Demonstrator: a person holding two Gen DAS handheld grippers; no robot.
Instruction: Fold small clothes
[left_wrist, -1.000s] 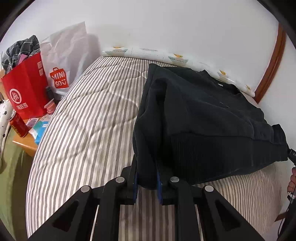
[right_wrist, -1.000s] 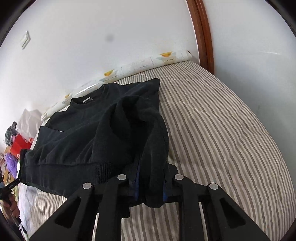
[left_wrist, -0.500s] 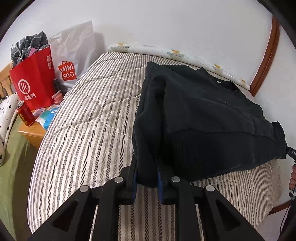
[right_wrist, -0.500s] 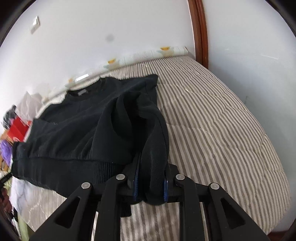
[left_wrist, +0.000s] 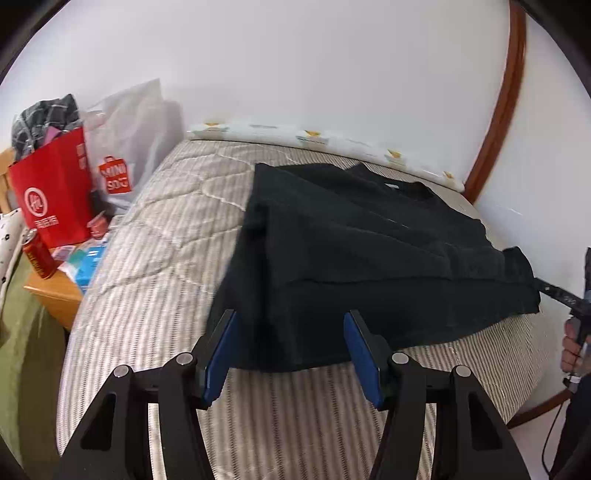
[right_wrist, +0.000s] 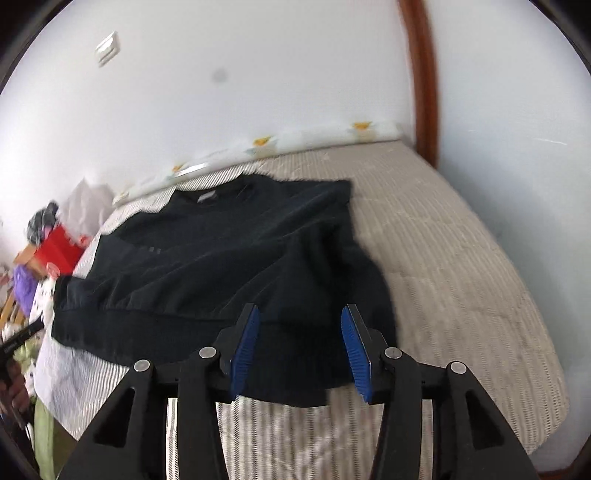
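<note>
The left gripper (left_wrist: 290, 347) is spread wide. Its jaws have just been opening, and the hem of the black top (left_wrist: 362, 251) lies between the blue pads (left_wrist: 221, 354), which do not press on it. The right gripper (right_wrist: 299, 345) is spread too, just opened, with the other end of the hem loose between its pads. The top lies flat on the striped bed (left_wrist: 155, 266). A white wall (left_wrist: 295, 74) stands behind. A red bag (left_wrist: 55, 199) and a can (left_wrist: 38, 258) sit beside the bed.

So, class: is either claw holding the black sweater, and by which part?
Neither. Both the left claw and the right claw have just been opening; the black sweater lies released on the bed.
</note>
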